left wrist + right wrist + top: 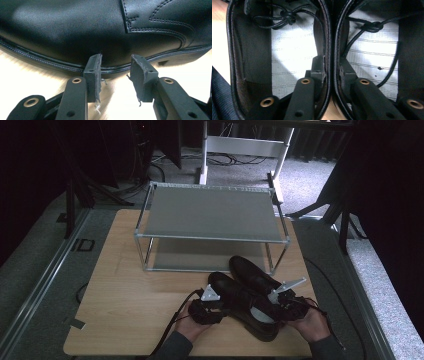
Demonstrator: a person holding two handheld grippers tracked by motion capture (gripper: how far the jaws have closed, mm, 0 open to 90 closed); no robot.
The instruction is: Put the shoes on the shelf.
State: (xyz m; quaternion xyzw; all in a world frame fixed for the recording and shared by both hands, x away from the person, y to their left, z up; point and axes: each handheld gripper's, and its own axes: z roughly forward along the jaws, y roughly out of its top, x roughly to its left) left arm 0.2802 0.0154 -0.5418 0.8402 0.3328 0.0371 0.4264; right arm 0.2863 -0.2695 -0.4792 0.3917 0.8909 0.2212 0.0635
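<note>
On the wooden bench (pixel 130 295) stands one two-tier metal rack (pixel 210 212), both of its grey shelves bare. Two black lace-up shoes lie side by side at about 5 o'clock from the rack, just in front of its lower shelf: the left shoe (pixel 235 297) and the right shoe (pixel 255 275), touching along their inner walls, toes toward 11 o'clock. Each shoe holds a pale lined insole and a knotted lace.

Two tools are at work. The right tool (pixel 331 70), held at the heel end, is clamped on the two adjoining collar walls, one pad inside each shoe, pinching the pair together; in the high view it sits at 4 o'clock of the shoes (pixel 285 302). The left tool (pixel 116 72) has its pads apart, their tips right at the welt of the left shoe's outer side, with nothing between them; whether they touch the leather is hard to tell. From above it shows at 7 o'clock of the shoes (pixel 210 307).

The person's hands and sleeves are cut off at the lower edge, and the heels are partly hidden behind the tools.
</note>
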